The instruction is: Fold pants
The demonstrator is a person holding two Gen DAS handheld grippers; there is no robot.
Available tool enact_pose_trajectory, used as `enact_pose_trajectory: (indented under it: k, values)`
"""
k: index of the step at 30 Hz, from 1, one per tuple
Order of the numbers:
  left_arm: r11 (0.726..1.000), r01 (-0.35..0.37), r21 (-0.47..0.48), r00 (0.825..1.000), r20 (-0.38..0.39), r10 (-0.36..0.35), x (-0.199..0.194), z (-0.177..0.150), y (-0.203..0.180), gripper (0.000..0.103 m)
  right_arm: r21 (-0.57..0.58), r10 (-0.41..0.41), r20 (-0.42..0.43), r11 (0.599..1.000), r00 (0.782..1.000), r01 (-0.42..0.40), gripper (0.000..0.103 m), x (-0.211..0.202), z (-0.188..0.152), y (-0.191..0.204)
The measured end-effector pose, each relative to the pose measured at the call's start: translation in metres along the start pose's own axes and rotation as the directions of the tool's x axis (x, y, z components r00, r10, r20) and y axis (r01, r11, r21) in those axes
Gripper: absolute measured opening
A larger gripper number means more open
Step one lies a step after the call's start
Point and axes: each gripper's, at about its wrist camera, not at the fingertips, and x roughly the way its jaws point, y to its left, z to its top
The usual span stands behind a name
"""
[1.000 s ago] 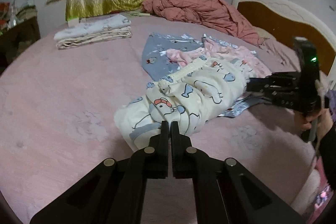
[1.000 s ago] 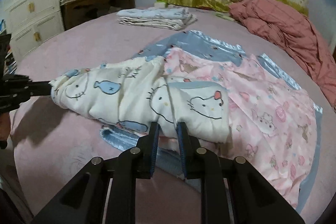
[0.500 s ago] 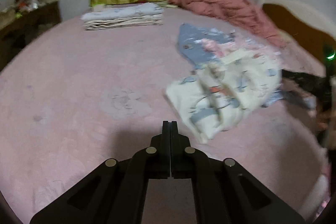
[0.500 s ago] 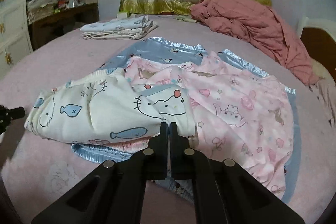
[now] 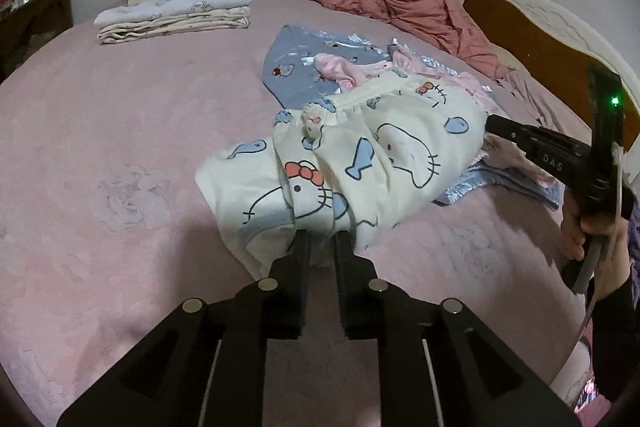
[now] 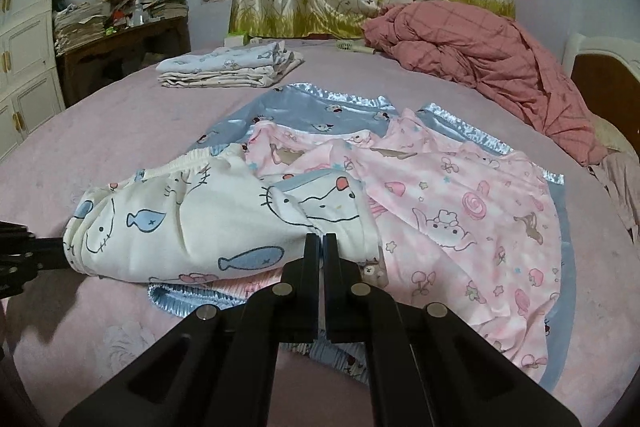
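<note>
Your left tongs (image 5: pixel 319 241) stand slightly parted at the near edge of the cream pants (image 5: pixel 360 163) on the bed (image 5: pixel 100 147) — close them on one layer only. Your right tongs (image 6: pixel 322 247) look pinched on the far edge — lift both ends evenly.

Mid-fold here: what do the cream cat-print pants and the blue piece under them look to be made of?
Cream pants: soft matte knit, probably cotton; dull surface, rounded wrinkles, gathered elastic waistband.
Blue piece: glossy, satin-like, possibly polyester; its edge catches bright highlights and the hem ripples shinily.
Right tool looks shut on the pants' edge; left tool is open at the other end.
</note>
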Motion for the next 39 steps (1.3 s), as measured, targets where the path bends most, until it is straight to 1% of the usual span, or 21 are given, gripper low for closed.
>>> enact_pose_trajectory:
  k: [4, 7, 8, 9, 11, 14, 16, 17, 18, 19, 20, 23, 24, 26, 28, 30, 31, 32, 36, 38, 39]
  values:
    - [0.999, 0.036, 0.02, 0.999, -0.01, -0.035, 0.0, -0.004, -0.007, 0.013, 0.009, 0.003, -0.012, 1.0, 1.0, -0.003, 0.0, 0.004, -0.002, -0.002]
    - [0.999, 0.031, 0.039, 0.999, -0.006, -0.031, -0.001, -0.006, -0.012, 0.023, 0.011, 0.007, -0.014, 1.0, 1.0, -0.007, 0.0, 0.005, -0.002, -0.002]
    - [0.999, 0.024, 0.037, 1.0, -0.003, -0.024, 0.0, -0.006, -0.012, 0.023, 0.011, 0.007, -0.014, 1.0, 1.0, -0.007, 0.0, 0.005, -0.002, -0.002]
    - [0.999, 0.016, 0.03, 1.0, -0.002, -0.016, 0.001, -0.006, -0.012, 0.023, 0.011, 0.007, -0.014, 1.0, 1.0, -0.007, 0.0, 0.005, -0.002, -0.002]
    - [1.0, 0.011, -0.001, 1.0, 0.005, -0.011, 0.003, -0.004, -0.009, 0.004, 0.012, 0.007, -0.013, 1.0, 1.0, -0.007, 0.0, 0.005, -0.002, -0.002]
    - [1.0, -0.014, -0.003, 0.999, 0.036, 0.014, -0.002, -0.003, -0.01, 0.002, 0.013, 0.002, -0.013, 1.0, 1.0, -0.002, 0.0, 0.005, -0.002, -0.002]
    - [0.998, -0.062, 0.002, 0.993, 0.096, 0.062, -0.015, -0.002, -0.012, 0.001, 0.014, -0.005, -0.011, 1.0, 1.0, 0.006, 0.0, 0.006, -0.001, -0.002]
    - [0.994, -0.108, -0.001, 0.984, 0.142, 0.107, -0.026, -0.002, -0.013, 0.001, 0.017, -0.02, -0.009, 1.0, 1.0, 0.02, 0.0, 0.006, -0.001, -0.002]
    - [0.99, -0.139, -0.004, 0.975, 0.175, 0.138, -0.035, -0.002, -0.012, 0.001, 0.021, -0.067, -0.007, 0.998, 0.998, 0.067, 0.001, 0.006, -0.001, -0.002]
    - [0.988, -0.154, 0.002, 0.969, 0.197, 0.15, -0.043, -0.001, -0.011, 0.001, 0.03, -0.158, 0.002, 0.987, 0.987, 0.158, 0.0, 0.006, -0.001, -0.003]
    - [0.988, -0.157, 0.009, 0.969, 0.195, 0.152, -0.046, 0.001, -0.009, 0.001, 0.049, -0.194, 0.011, 0.98, 0.981, 0.194, 0.0, 0.004, -0.001, -0.007]
    - [0.993, -0.12, -0.006, 0.98, 0.158, 0.119, -0.043, 0.0, 0.001, 0.001, 0.143, -0.027, 0.044, 0.989, 0.999, 0.02, 0.0, -0.004, 0.0, -0.026]
    - [0.994, -0.109, -0.013, 0.984, 0.142, 0.11, -0.039, -0.001, 0.003, 0.001, 0.132, 0.0, 0.065, 0.991, 0.998, -0.008, 0.0, -0.008, 0.0, -0.026]
    - [0.995, -0.094, -0.027, 0.988, 0.122, 0.096, -0.034, -0.004, 0.005, 0.001, 0.045, 0.067, 0.113, 0.996, 0.991, -0.072, 0.0, -0.019, -0.001, -0.014]
    - [0.995, -0.086, -0.045, 0.988, 0.127, 0.091, -0.033, -0.004, 0.008, 0.001, -0.032, 0.129, 0.12, 0.992, 0.984, -0.126, 0.002, -0.027, -0.001, 0.002]
    - [0.995, -0.091, -0.05, 0.986, 0.138, 0.097, -0.036, -0.003, 0.008, 0.001, -0.088, 0.143, 0.09, 0.987, 0.986, -0.135, 0.018, -0.026, -0.004, 0.018]
    - [0.994, -0.1, -0.048, 0.984, 0.142, 0.106, -0.037, -0.003, 0.008, 0.001, -0.109, 0.13, 0.071, 0.986, 0.989, -0.122, 0.029, -0.023, -0.005, 0.024]
    - [0.993, -0.113, -0.045, 0.982, 0.146, 0.119, -0.038, -0.003, 0.008, 0.001, -0.137, 0.108, 0.055, 0.985, 0.993, -0.1, 0.031, -0.018, -0.007, 0.03]
    - [0.992, -0.125, -0.032, 0.981, 0.146, 0.128, -0.039, -0.005, 0.008, 0.001, -0.128, 0.09, -0.014, 0.988, 0.996, -0.091, 0.03, 0.001, -0.007, 0.034]
    - [0.988, -0.152, -0.032, 0.976, 0.155, 0.155, -0.04, -0.006, 0.008, 0.001, -0.109, 0.08, -0.028, 0.991, 0.996, -0.082, 0.005, 0.007, -0.006, 0.032]
    - [0.983, -0.178, -0.038, 0.969, 0.167, 0.182, -0.04, -0.007, 0.008, 0.001, -0.1, 0.089, -0.037, 0.991, 0.995, -0.092, 0.005, 0.009, -0.006, 0.032]
